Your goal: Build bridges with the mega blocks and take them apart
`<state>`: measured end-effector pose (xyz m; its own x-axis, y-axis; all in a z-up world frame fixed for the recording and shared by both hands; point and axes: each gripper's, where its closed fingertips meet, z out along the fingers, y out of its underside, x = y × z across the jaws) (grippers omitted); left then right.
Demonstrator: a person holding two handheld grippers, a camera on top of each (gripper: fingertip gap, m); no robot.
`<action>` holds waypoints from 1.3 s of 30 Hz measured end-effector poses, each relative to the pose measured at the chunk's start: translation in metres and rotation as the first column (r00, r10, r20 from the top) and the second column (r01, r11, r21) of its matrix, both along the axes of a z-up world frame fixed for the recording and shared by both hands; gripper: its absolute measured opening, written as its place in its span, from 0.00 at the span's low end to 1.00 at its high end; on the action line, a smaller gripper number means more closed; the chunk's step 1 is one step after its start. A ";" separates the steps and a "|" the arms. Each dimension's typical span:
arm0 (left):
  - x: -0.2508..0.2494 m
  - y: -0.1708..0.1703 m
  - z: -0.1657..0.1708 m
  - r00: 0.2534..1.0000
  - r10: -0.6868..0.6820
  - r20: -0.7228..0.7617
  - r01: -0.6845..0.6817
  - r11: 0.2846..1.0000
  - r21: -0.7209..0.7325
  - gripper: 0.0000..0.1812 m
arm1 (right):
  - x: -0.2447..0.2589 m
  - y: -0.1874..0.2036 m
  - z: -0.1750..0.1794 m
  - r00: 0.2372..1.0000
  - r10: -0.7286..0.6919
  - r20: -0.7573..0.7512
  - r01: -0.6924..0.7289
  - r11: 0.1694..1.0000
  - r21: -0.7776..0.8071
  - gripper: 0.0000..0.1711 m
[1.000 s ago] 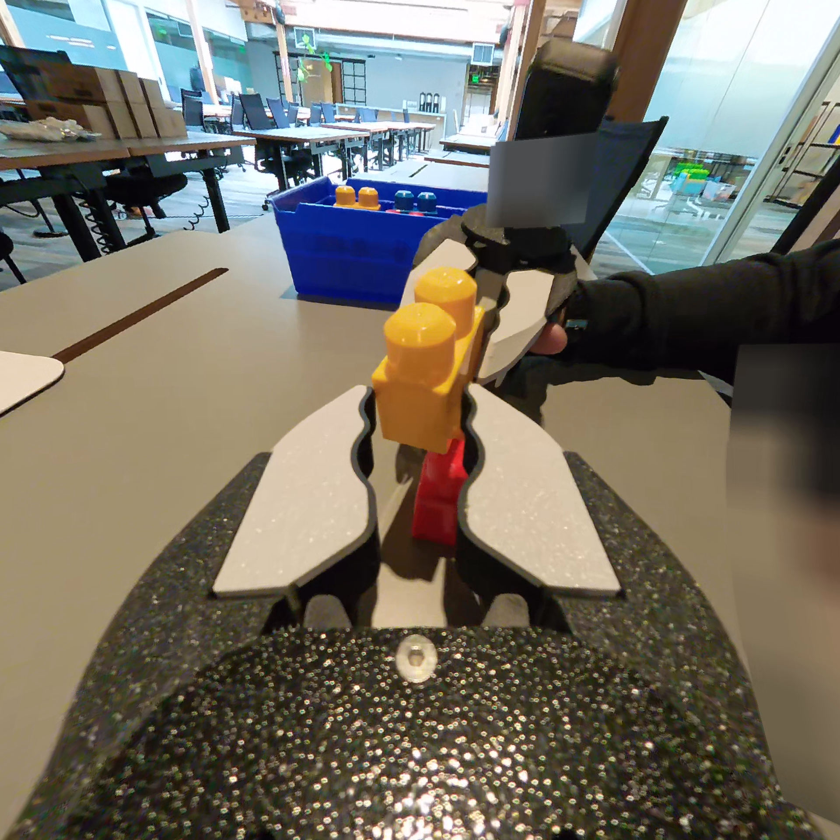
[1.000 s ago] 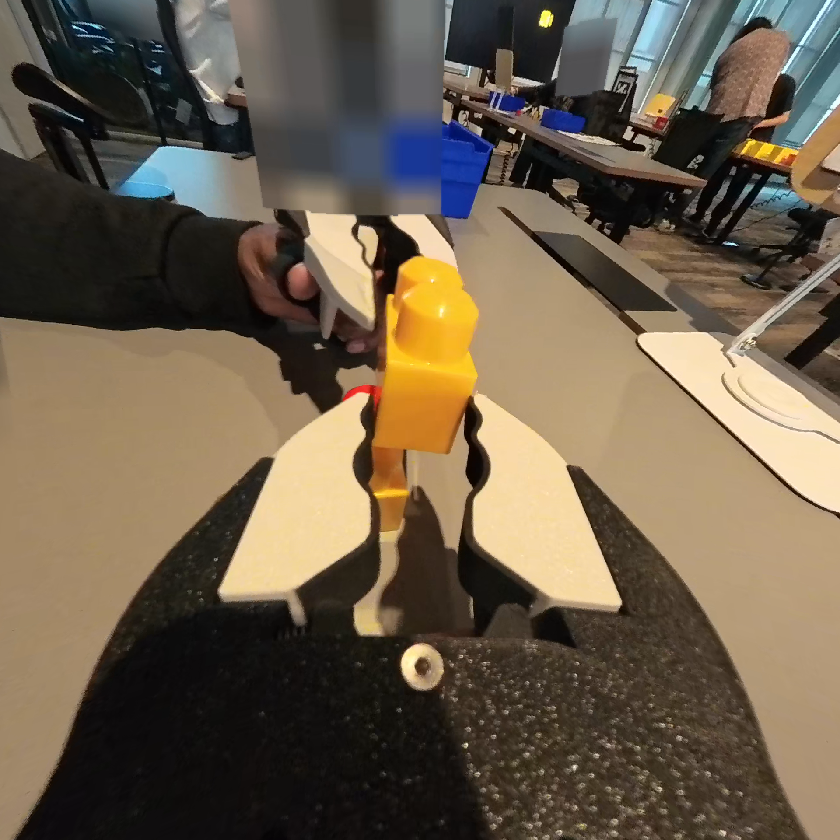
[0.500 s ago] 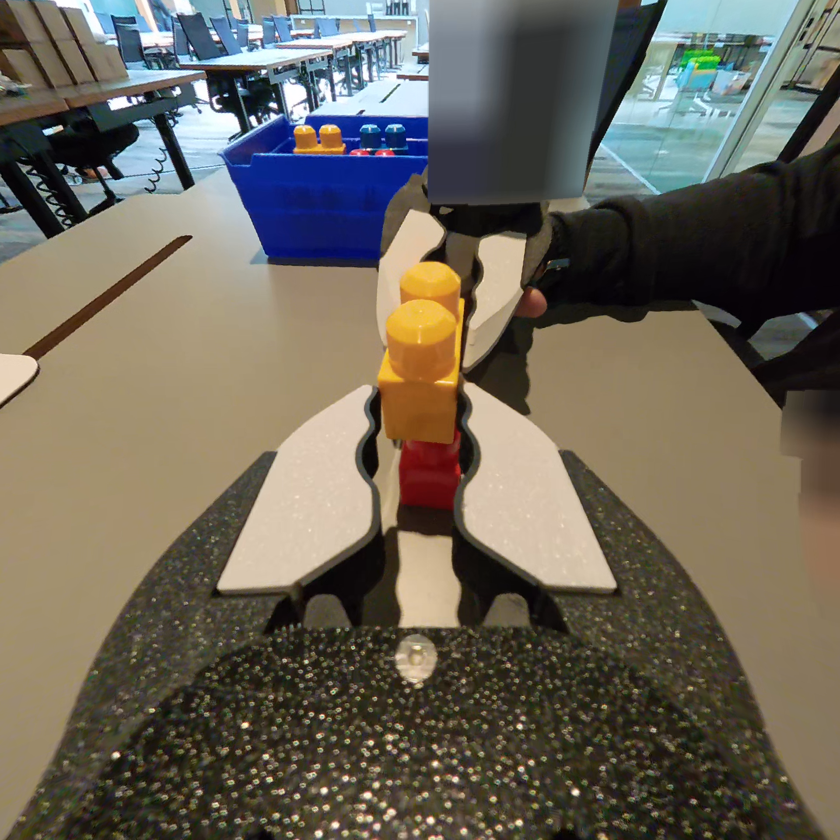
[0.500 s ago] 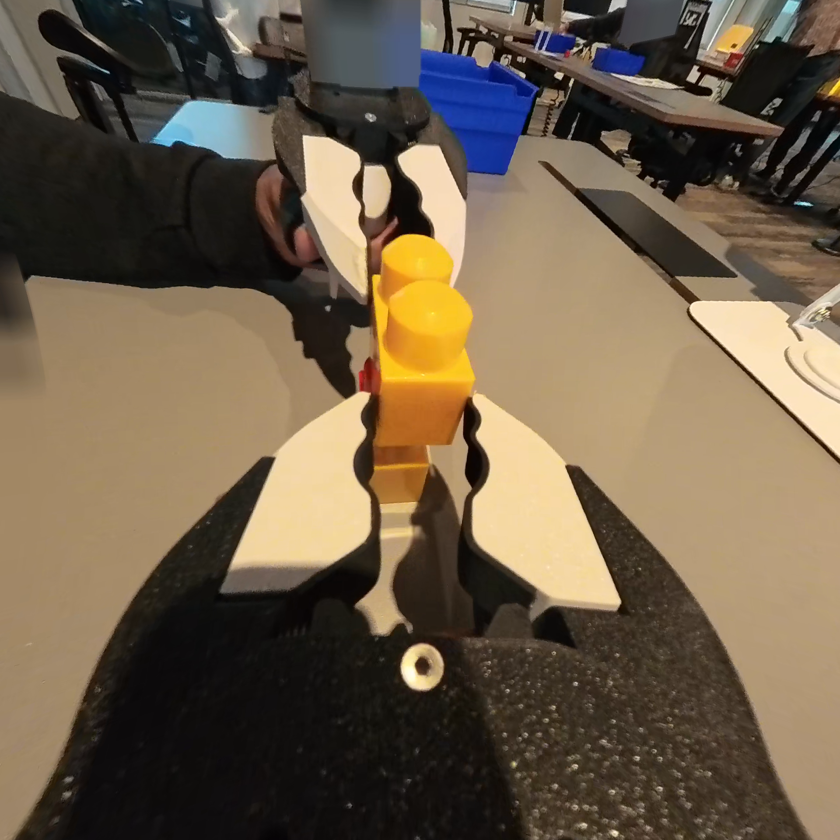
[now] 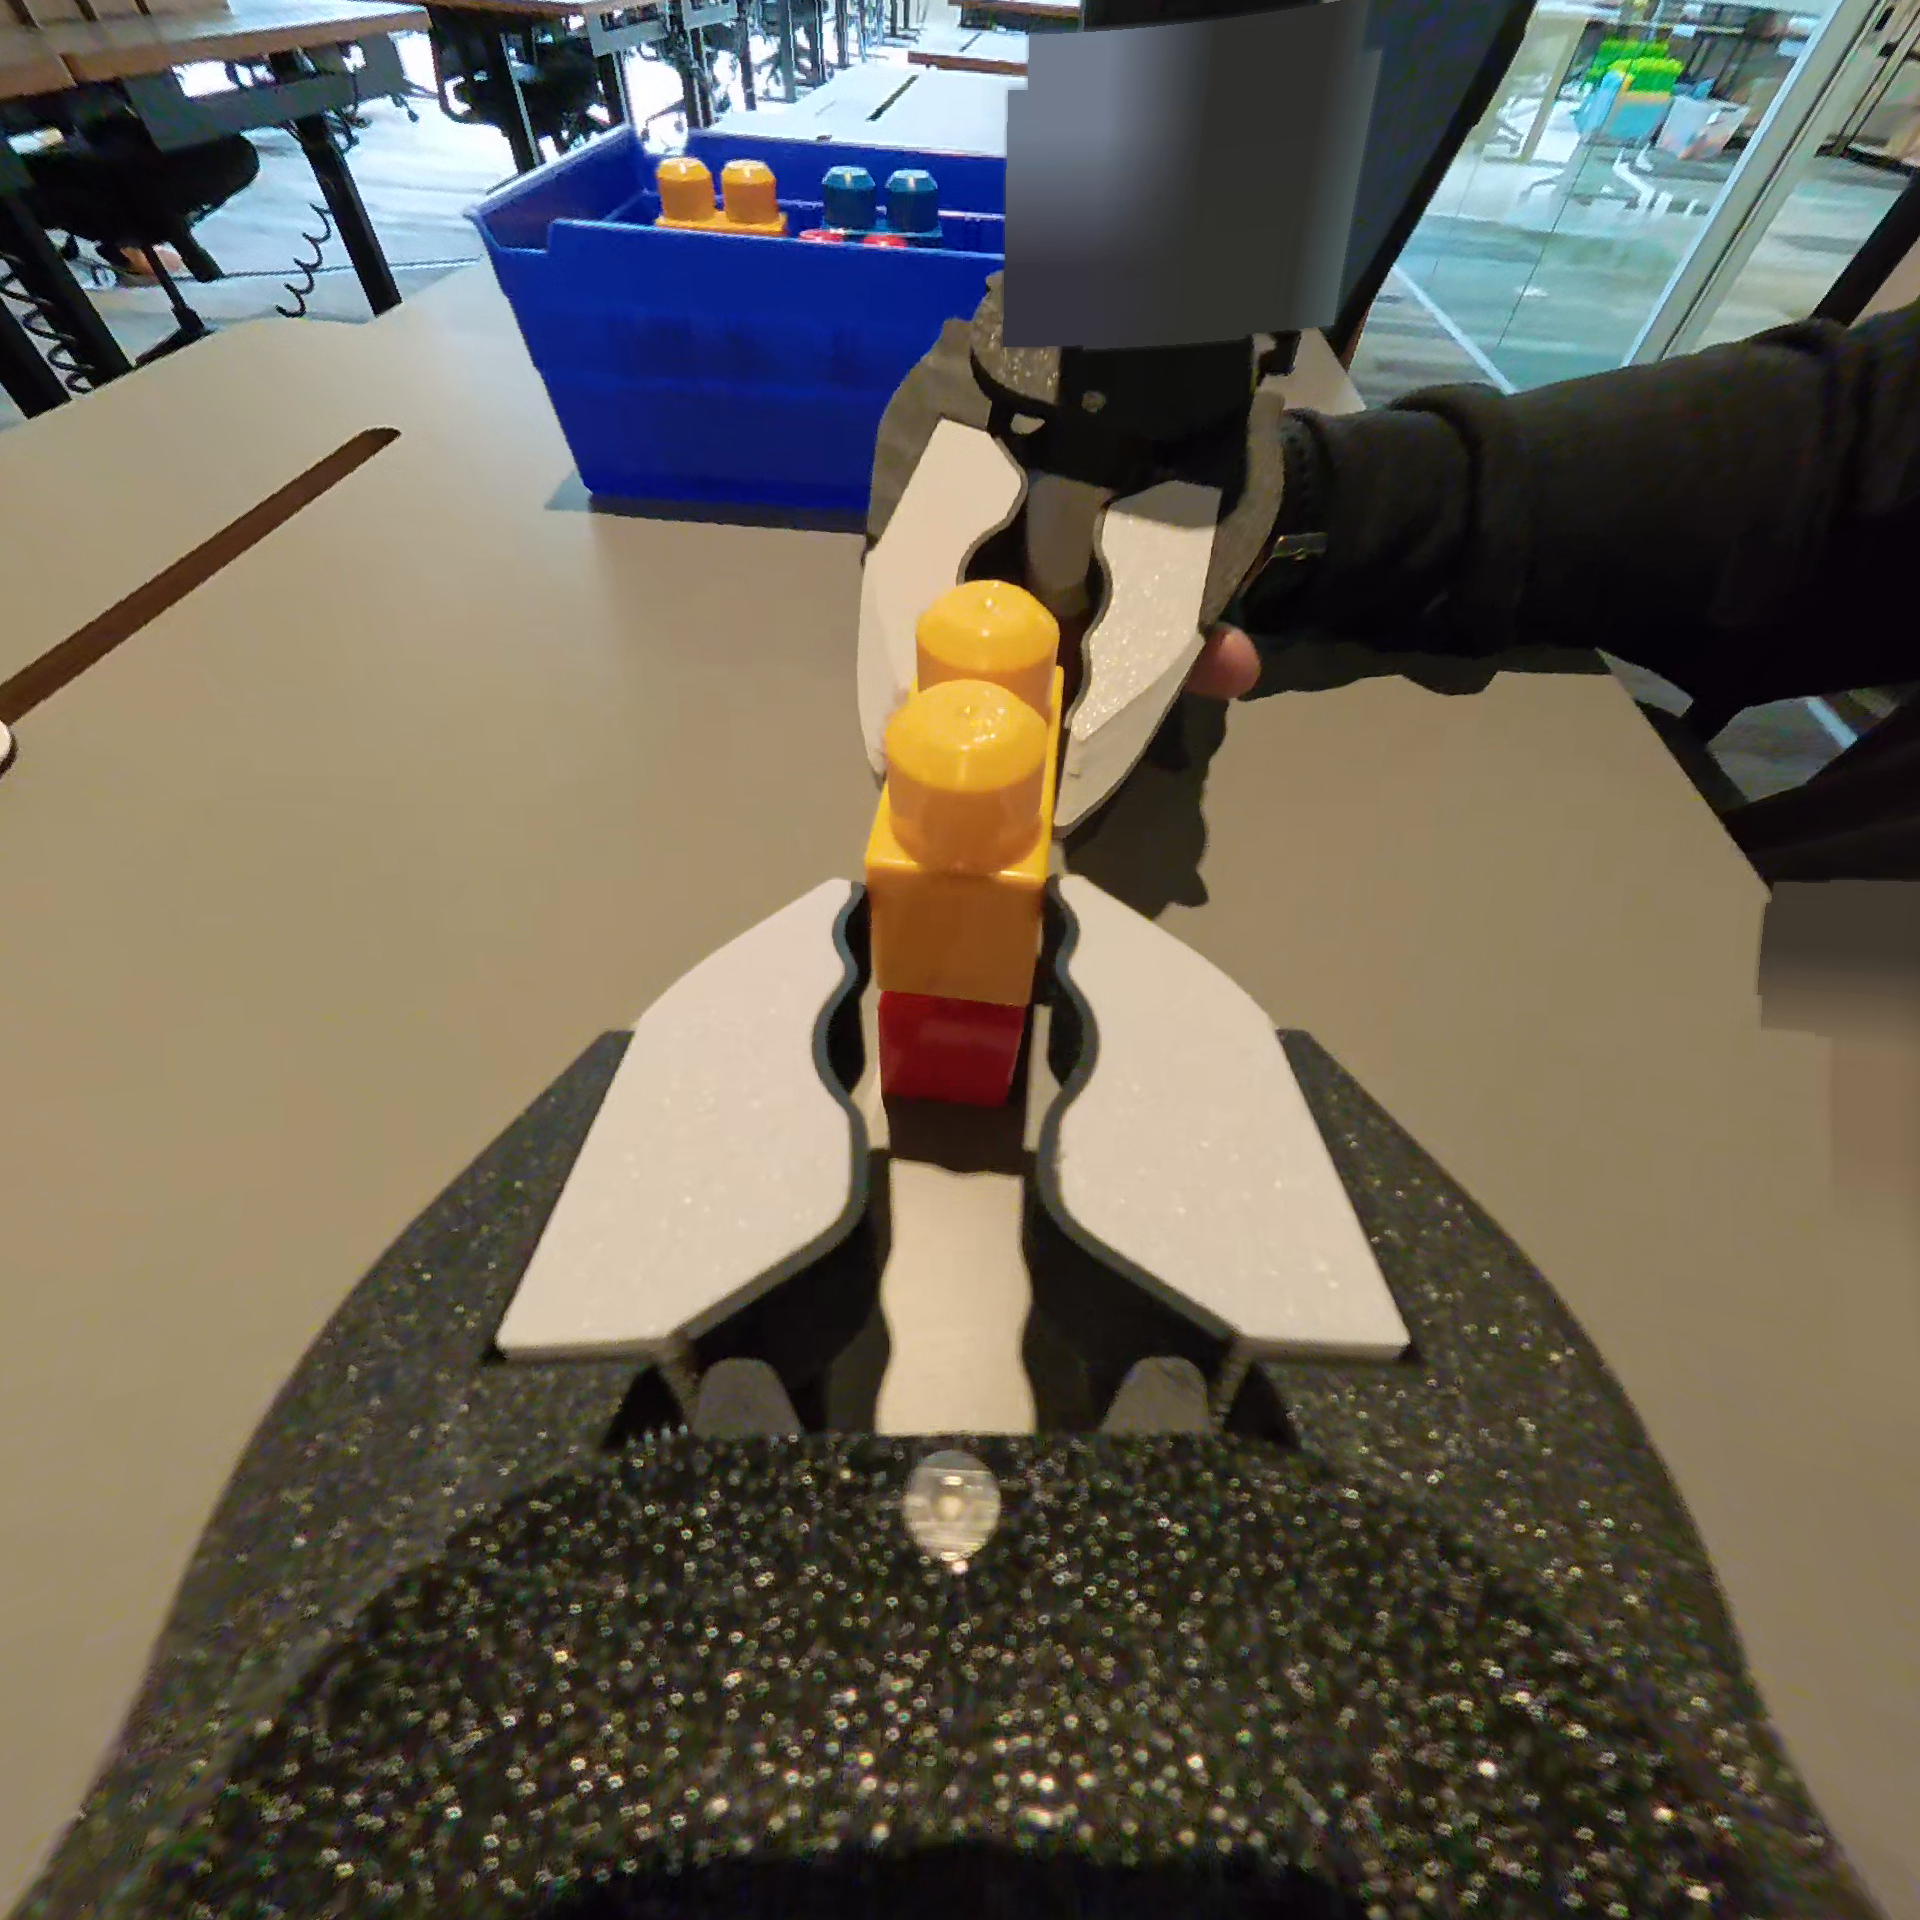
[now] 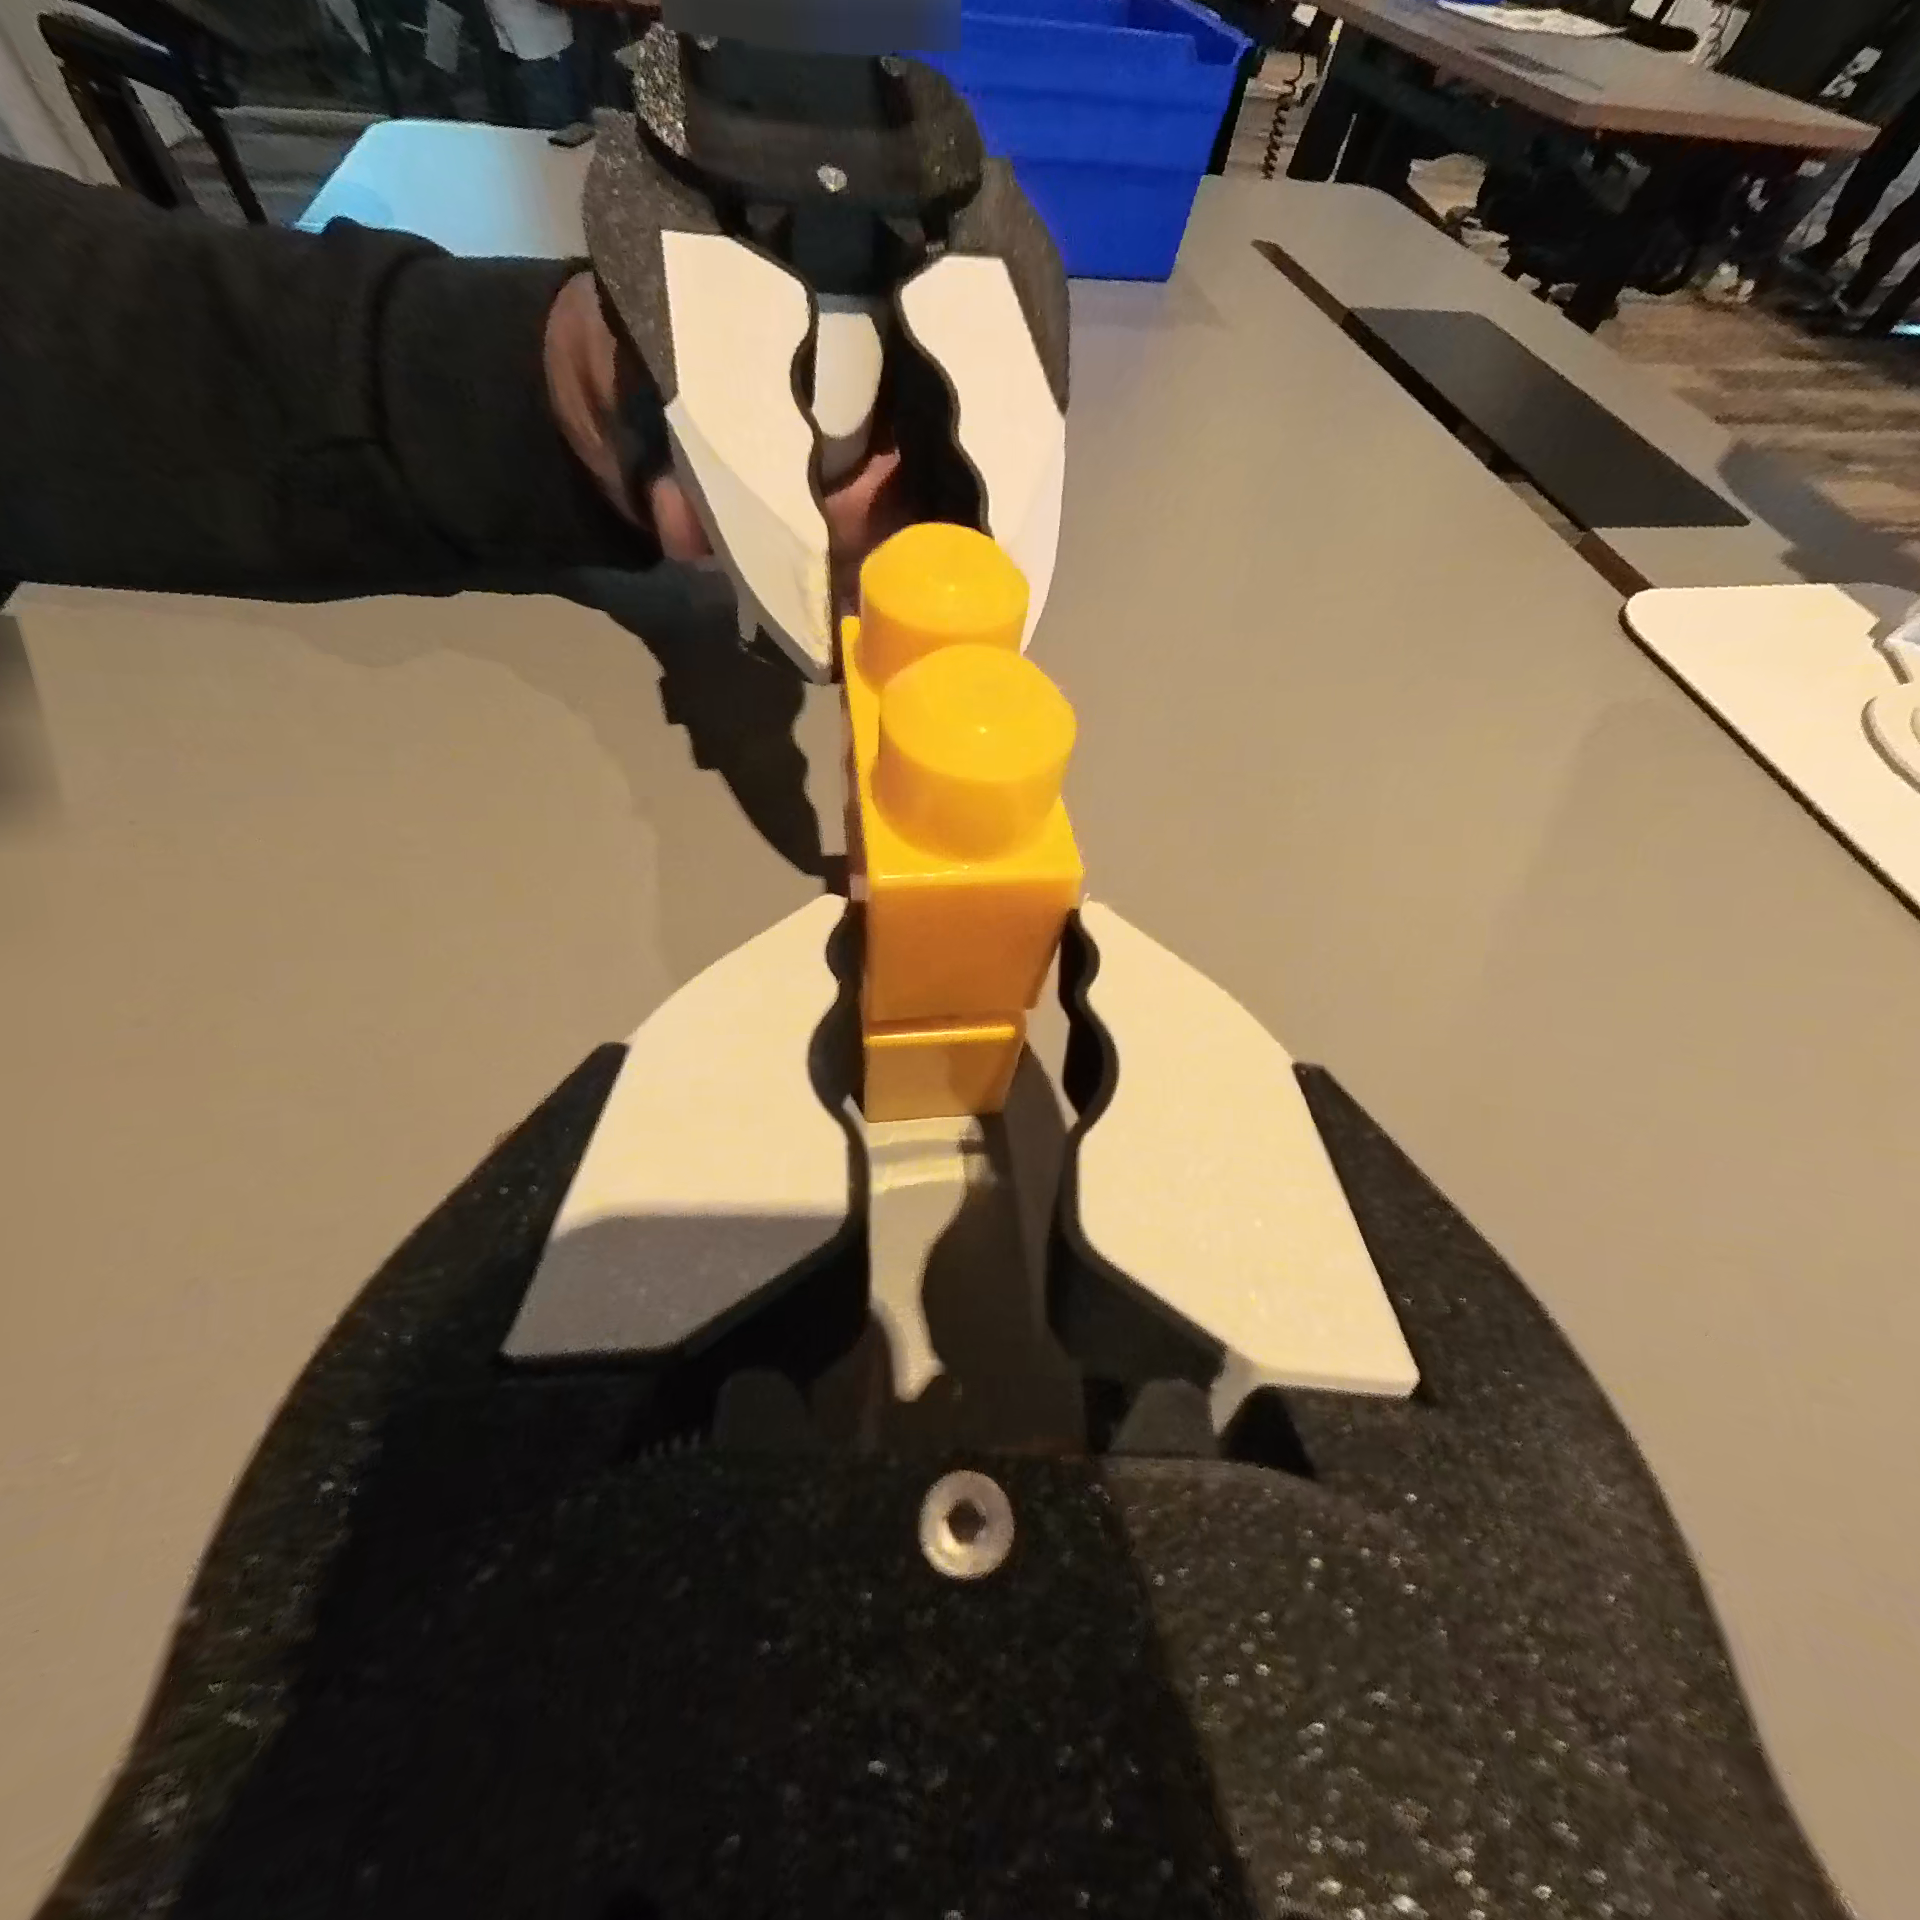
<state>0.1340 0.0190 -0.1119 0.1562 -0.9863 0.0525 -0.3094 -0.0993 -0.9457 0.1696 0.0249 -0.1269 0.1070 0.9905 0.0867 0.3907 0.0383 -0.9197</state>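
Observation:
A long yellow two-stud block (image 5: 961, 769) lies across a red block (image 5: 945, 1044) at my left gripper's end and a small yellow block (image 6: 935, 1070) at my right gripper's end, forming a bridge on the grey table (image 5: 416, 831). My left gripper (image 5: 954, 914) is shut on the near end of the long yellow block. My right gripper (image 6: 961, 925) is shut on the opposite end of that block (image 6: 971, 758). The two grippers face each other; the right one shows beyond the block in the left wrist view (image 5: 1039, 717), the left one in the right wrist view (image 6: 914, 592).
A blue bin (image 5: 748, 343) holding yellow and blue blocks stands at the table's far side; it also shows in the right wrist view (image 6: 1101, 135). A white pad (image 6: 1787, 707) and a black mat (image 6: 1527, 416) lie to the right. A dark slot (image 5: 197, 561) runs on the left. The grippers' ends are close to 5 cm from one another.
Both grippers have come down with the block assembly, and it went from tilted to level. The red and small yellow blocks now sit at the table surface.

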 end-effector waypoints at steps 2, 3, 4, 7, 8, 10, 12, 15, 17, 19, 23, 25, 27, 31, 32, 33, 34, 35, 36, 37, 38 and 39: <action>0.000 0.000 0.000 1.000 0.000 0.002 0.000 1.000 -0.009 0.17 | 0.000 0.000 0.000 1.000 -0.001 0.000 0.001 1.000 -0.001 0.22; 0.000 0.000 0.000 1.000 0.000 -0.001 0.000 1.000 -0.006 0.17 | 0.000 0.000 0.000 1.000 -0.001 0.001 0.001 1.000 0.000 0.22; 0.000 0.000 0.000 1.000 0.001 -0.006 -0.001 1.000 -0.003 0.17 | 0.000 0.000 0.000 1.000 -0.001 0.003 0.001 1.000 0.002 0.22; 0.001 -0.002 0.000 1.000 -0.006 -0.018 0.006 1.000 0.006 0.16 | 0.001 -0.004 -0.006 0.999 0.020 0.046 -0.021 0.999 0.028 0.33; 0.002 -0.002 0.000 1.000 -0.008 -0.021 0.008 1.000 0.009 0.16 | 0.001 -0.006 -0.006 0.999 0.032 0.042 -0.033 0.999 0.031 0.37; 0.003 -0.006 -0.002 0.999 -0.031 -0.036 0.032 0.999 0.012 0.04 | 0.002 -0.009 0.002 0.999 0.052 -0.007 -0.051 0.998 0.026 0.39; 0.002 -0.006 -0.007 0.997 -0.034 -0.067 0.035 0.999 0.014 0.01 | 0.003 -0.009 0.017 0.995 0.047 -0.091 -0.044 0.998 0.034 0.38; 0.004 -0.005 -0.009 0.997 -0.029 -0.077 0.031 0.999 0.014 0.02 | 0.005 -0.005 0.031 0.988 0.024 -0.154 -0.018 0.999 0.039 0.34; 0.004 -0.006 -0.009 0.996 -0.033 -0.081 0.034 0.999 0.017 0.03 | 0.006 -0.005 0.026 0.992 0.020 -0.126 -0.013 0.998 0.054 0.34; 0.003 -0.006 -0.007 0.996 -0.033 -0.081 0.035 0.999 0.030 0.06 | 0.005 -0.007 0.026 0.992 0.026 -0.119 -0.020 0.998 0.056 0.35; 0.001 -0.008 0.004 0.998 -0.042 -0.041 0.044 0.998 0.041 0.11 | 0.003 -0.009 0.032 0.990 0.027 -0.136 -0.020 0.998 0.053 0.34; 0.002 -0.005 0.013 1.000 -0.022 0.010 0.022 0.998 0.054 0.15 | 0.004 -0.007 0.037 0.988 0.009 -0.154 0.000 0.999 0.053 0.34; 0.004 0.000 0.025 0.995 0.009 0.100 -0.015 0.998 0.062 0.17 | 0.005 -0.006 0.045 0.982 -0.008 -0.191 0.013 1.000 0.025 0.30; 0.010 0.007 0.040 0.962 0.041 0.268 -0.043 0.999 0.000 0.17 | 0.005 -0.002 0.046 0.978 -0.033 -0.204 0.023 0.998 -0.050 0.25; 0.012 0.008 0.041 0.957 0.042 0.286 -0.040 0.999 -0.011 0.17 | 0.005 -0.003 0.043 0.981 -0.029 -0.194 0.018 0.998 -0.058 0.23; 0.013 0.010 0.039 0.957 0.045 0.287 -0.041 0.999 -0.019 0.17 | 0.005 -0.004 0.040 0.984 -0.024 -0.177 0.014 0.998 -0.062 0.21; 0.014 0.012 0.037 0.960 0.046 0.276 -0.042 0.999 -0.023 0.17 | 0.004 -0.004 0.036 0.988 -0.021 -0.156 0.012 0.998 -0.061 0.19; 0.016 0.013 0.034 0.965 0.044 0.260 -0.040 0.999 -0.021 0.16 | 0.003 -0.005 0.033 0.991 -0.020 -0.136 0.012 0.998 -0.056 0.18; 0.017 0.014 0.030 0.970 0.040 0.240 -0.037 0.999 -0.014 0.16 | 0.002 -0.006 0.032 0.991 -0.017 -0.131 0.011 0.999 -0.050 0.18; 0.018 0.012 0.029 0.973 0.029 0.229 -0.028 1.000 -0.007 0.16 | 0.002 -0.006 0.032 0.992 -0.018 -0.128 0.012 0.999 -0.047 0.18; 0.018 0.011 0.029 0.972 0.023 0.232 -0.022 1.000 -0.006 0.15 | 0.002 -0.006 0.032 0.992 -0.018 -0.124 0.013 0.999 -0.043 0.18; 0.018 0.011 0.029 0.974 0.021 0.226 -0.020 1.000 -0.005 0.14 | 0.002 -0.006 0.032 0.993 -0.017 -0.120 0.013 0.999 -0.037 0.18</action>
<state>0.1524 0.0298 -0.0830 0.1605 -0.9828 0.0909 -0.0858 -0.1057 -0.9907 0.1713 0.0189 -0.0954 0.1295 0.9909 0.0365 0.2776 -0.0009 -0.9607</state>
